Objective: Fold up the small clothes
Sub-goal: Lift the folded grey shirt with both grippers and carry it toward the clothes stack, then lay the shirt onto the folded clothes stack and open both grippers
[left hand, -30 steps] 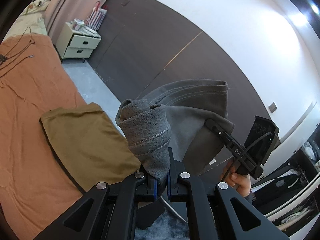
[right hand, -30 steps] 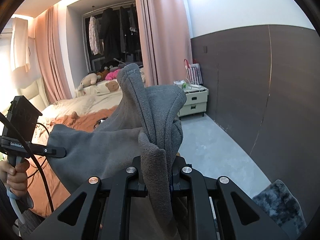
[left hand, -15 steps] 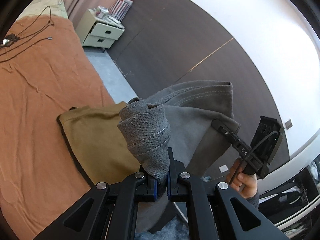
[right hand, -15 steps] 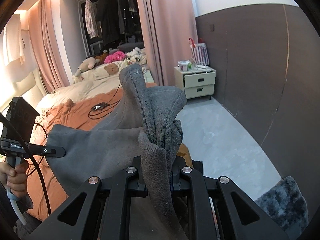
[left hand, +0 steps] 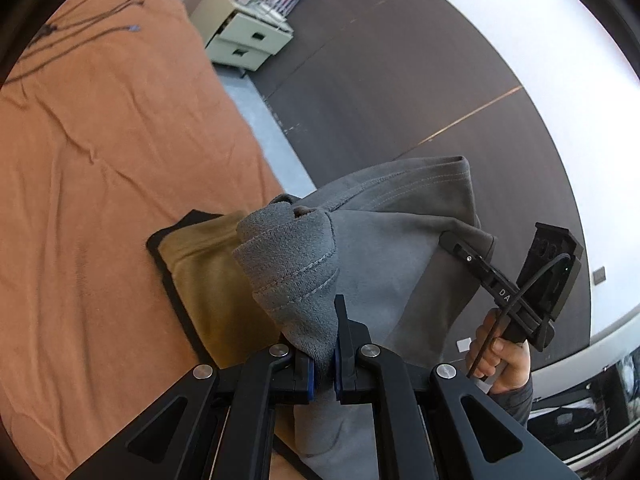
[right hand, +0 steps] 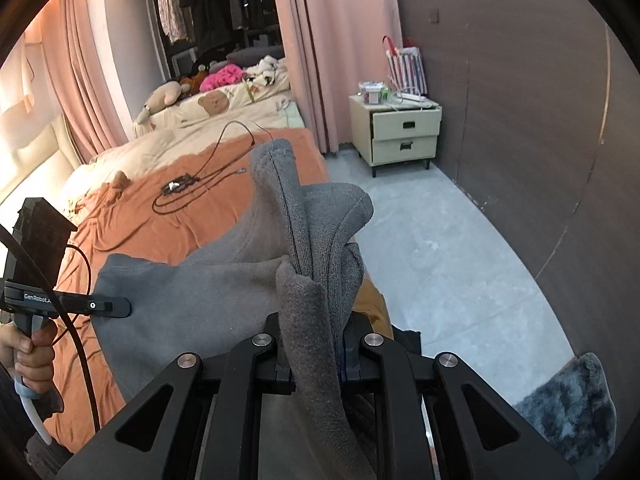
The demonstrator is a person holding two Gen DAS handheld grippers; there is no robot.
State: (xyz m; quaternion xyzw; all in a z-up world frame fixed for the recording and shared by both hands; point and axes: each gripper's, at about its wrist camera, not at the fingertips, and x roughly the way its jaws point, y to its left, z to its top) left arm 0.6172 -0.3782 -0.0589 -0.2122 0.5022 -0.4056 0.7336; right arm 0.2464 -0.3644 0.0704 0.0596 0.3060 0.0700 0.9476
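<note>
Left gripper (left hand: 324, 354): clamped on a bunched corner of the grey garment (left hand: 400, 248).
Right gripper (right hand: 316, 360): pinching another gathered edge of it.
Garment: stretched in the air between both tools — above the orange bedspread (left hand: 100, 160).
Beneath: folded olive cloth (left hand: 208, 280) lying on a black piece.
Background: cream nightstand (right hand: 402, 132) — against dark wall.

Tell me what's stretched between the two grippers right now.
The grey garment spans from the left gripper to the right gripper, each clamped on a bunched corner; both wrist views show it.
</note>
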